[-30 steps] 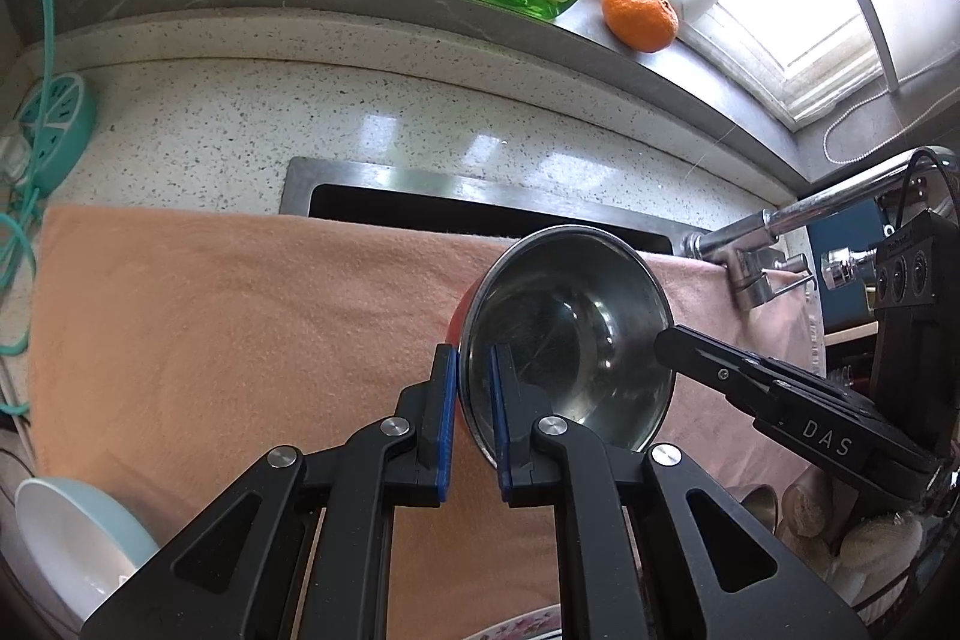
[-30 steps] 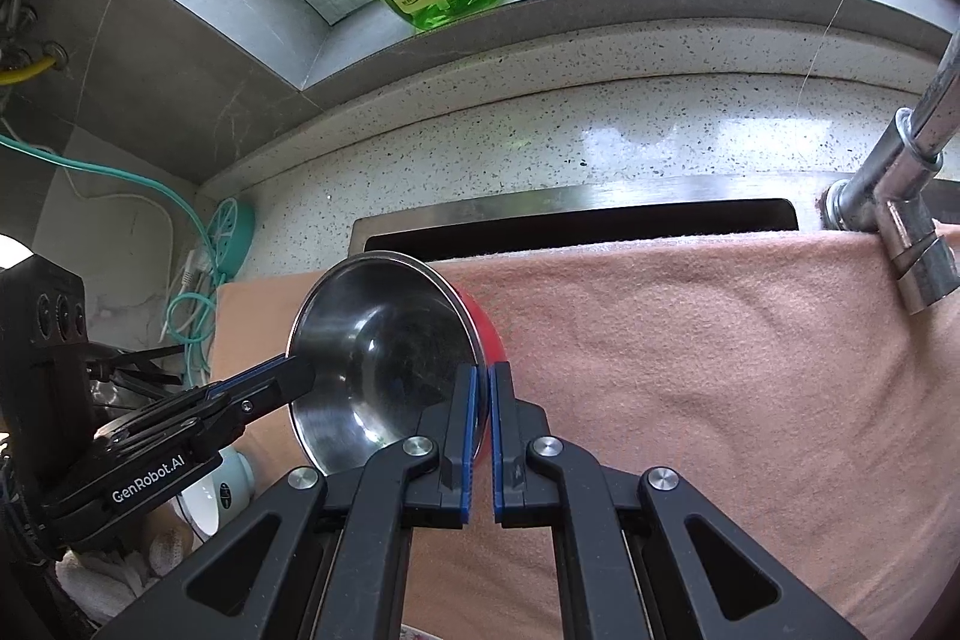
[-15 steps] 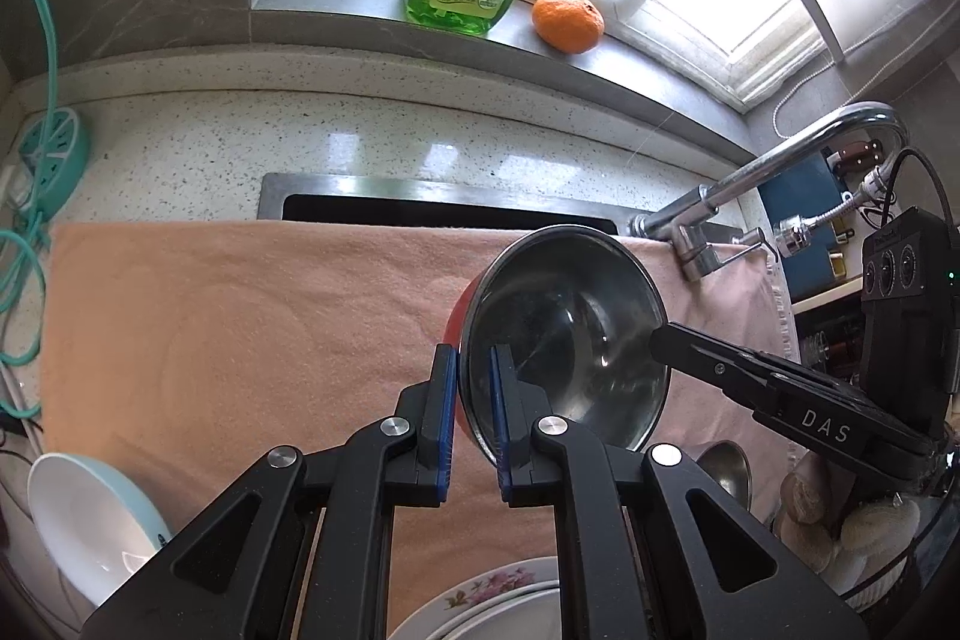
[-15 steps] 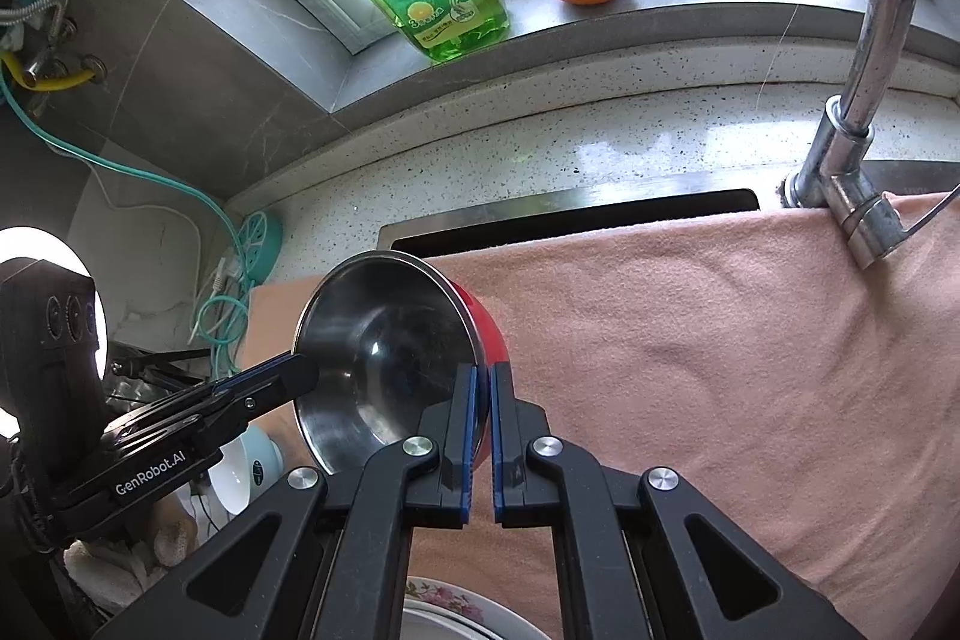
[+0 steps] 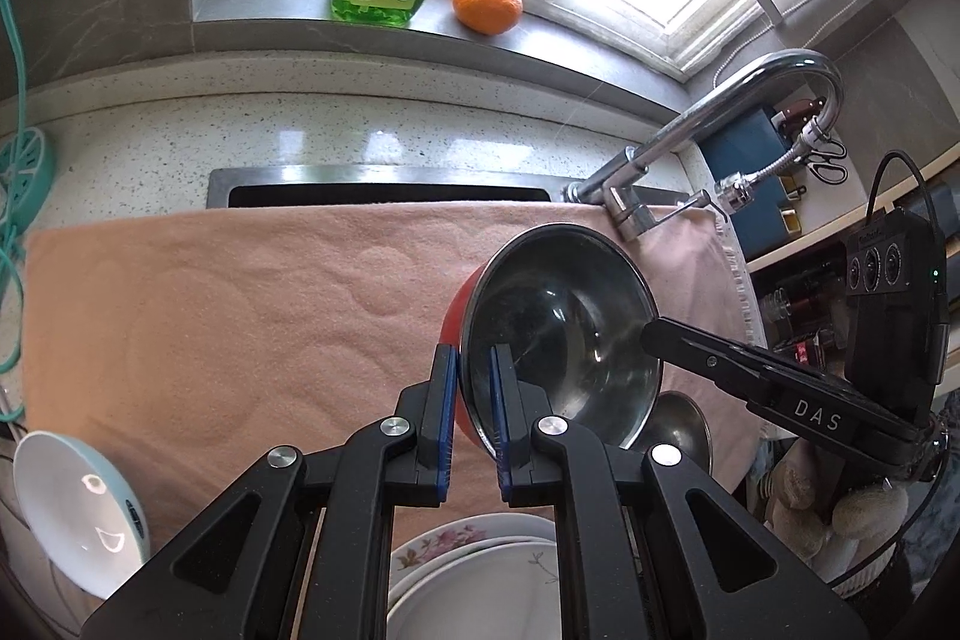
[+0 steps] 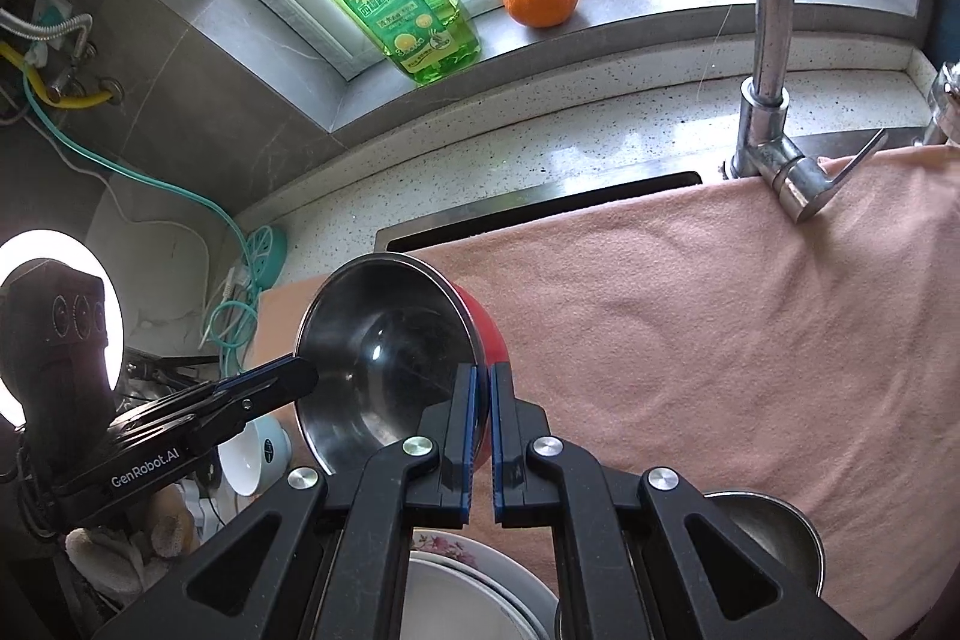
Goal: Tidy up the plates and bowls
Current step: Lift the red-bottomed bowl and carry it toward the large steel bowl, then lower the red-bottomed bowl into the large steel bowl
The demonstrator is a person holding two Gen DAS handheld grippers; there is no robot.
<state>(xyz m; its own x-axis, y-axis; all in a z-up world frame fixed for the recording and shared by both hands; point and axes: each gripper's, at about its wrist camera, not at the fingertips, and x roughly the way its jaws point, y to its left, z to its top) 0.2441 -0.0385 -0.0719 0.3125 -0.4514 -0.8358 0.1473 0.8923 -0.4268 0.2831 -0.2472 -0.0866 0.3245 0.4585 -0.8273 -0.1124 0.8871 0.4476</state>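
Both clamped on the round steel bowl with red outside [image 5: 561,334]: left hand-held gripper [image 5: 474,415] and right hand-held gripper [image 6: 483,430] pinch opposite rims, above the pink towel [image 5: 240,316].

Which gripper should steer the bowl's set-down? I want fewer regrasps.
Neither clearly. The left gripper and right gripper both clamp the red steel bowl at opposite rims. Probably both should lower it together.
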